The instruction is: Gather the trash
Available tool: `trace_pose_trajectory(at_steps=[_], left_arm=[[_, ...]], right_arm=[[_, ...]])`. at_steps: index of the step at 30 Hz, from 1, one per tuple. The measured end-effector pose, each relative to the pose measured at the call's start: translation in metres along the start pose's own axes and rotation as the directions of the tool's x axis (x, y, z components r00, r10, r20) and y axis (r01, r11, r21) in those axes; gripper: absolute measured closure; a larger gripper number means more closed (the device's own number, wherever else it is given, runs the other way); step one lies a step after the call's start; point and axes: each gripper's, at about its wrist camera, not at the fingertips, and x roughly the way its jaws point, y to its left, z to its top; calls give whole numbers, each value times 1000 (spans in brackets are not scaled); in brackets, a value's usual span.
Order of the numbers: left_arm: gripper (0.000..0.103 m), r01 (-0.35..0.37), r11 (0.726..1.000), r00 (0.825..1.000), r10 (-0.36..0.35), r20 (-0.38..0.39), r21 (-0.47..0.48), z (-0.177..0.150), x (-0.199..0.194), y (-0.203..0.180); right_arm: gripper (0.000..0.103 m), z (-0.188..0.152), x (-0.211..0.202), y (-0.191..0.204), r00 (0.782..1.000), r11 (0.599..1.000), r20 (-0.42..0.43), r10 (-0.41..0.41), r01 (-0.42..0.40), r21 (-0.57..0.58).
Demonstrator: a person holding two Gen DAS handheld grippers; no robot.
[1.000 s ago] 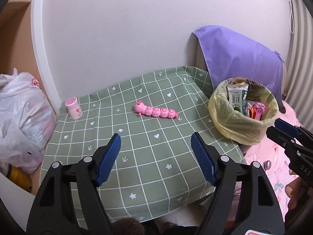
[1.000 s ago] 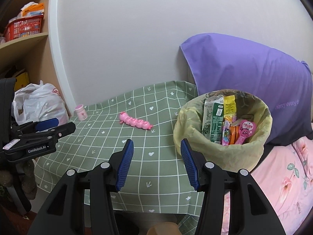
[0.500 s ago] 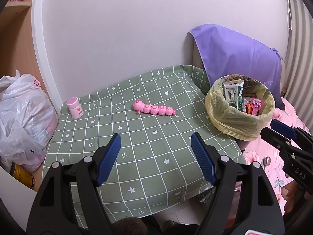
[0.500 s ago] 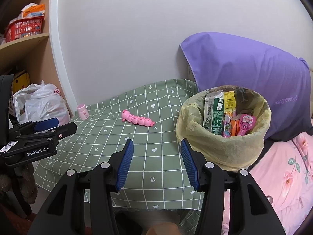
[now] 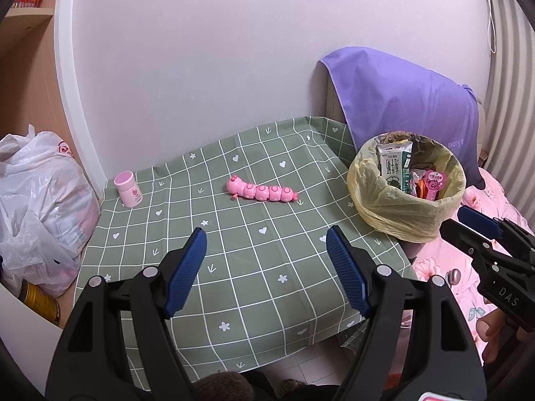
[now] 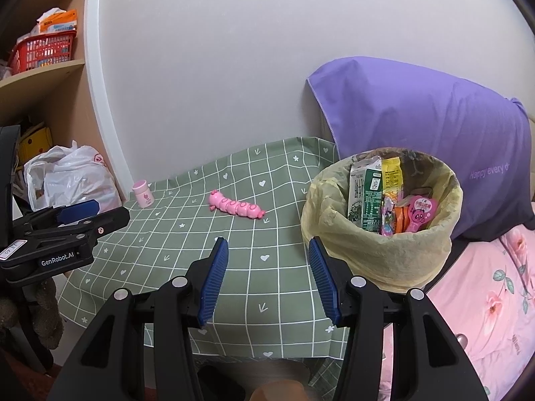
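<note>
1. Left wrist view: my left gripper (image 5: 265, 264) hangs over the near edge of the tabletop (image 5: 234, 267), blue fingers spread wide with nothing between them. I judge the collecting mostly done: the trash bin (image 5: 406, 197), lined with a yellow bag, stands at the right edge of the tabletop and already holds a milk carton (image 5: 394, 165) and bright wrappers.

2. Same view, what's left: I see a pink caterpillar toy (image 5: 261, 192) lying near the middle toward the far edge, and a small pink bottle (image 5: 128, 189) upright at the far left corner. Whether either counts as trash, I can't tell. The caterpillar toy's long axis runs left to right, roughly along the far edge, head to the left, tail toward the trash bin.

3. Same view: my right gripper (image 5: 481, 230) shows at the right, beyond the tabletop's right edge; from here I can't tell how its jaws stand.

4. Right wrist view: the right gripper (image 6: 267, 279) is parted and empty, over the near edge just left of the trash bin (image 6: 381, 254). The milk carton (image 6: 364, 197) stands upright inside it, top pointing up.

5. Same view: the caterpillar toy (image 6: 235, 208) lies well apart from the trash bin, tail slanting toward it. The left gripper (image 6: 77, 215) hovers off the left edge.
</note>
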Motion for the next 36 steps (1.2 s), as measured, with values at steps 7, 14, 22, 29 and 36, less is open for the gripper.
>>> trace_pose_trajectory(at_steps=[7,14,22,29,36], left_arm=[[33,-3,1000,1000,3,1,-1,-1,-3,-4],[33,-5,1000,1000,5,0,-2,-1,-3,-4],[33,-4,1000,1000,4,-1,1,-2,-4,-6],[33,0,1000,1000,0,-1,6,-4,-4,-8],[33,10,1000,1000,-10,-2,12,-3,-2,-7]], right_arm=[[55,1,-1,-1,1000,1000,5,0,0,-1],[55,1,-1,-2,1000,1000,5,2,-2,-2],[55,1,-1,-2,1000,1000,5,0,0,1],[55,2,-3,-4,1000,1000,9,-4,4,4],[55,3,-3,-4,1000,1000,8,-6,6,4]])
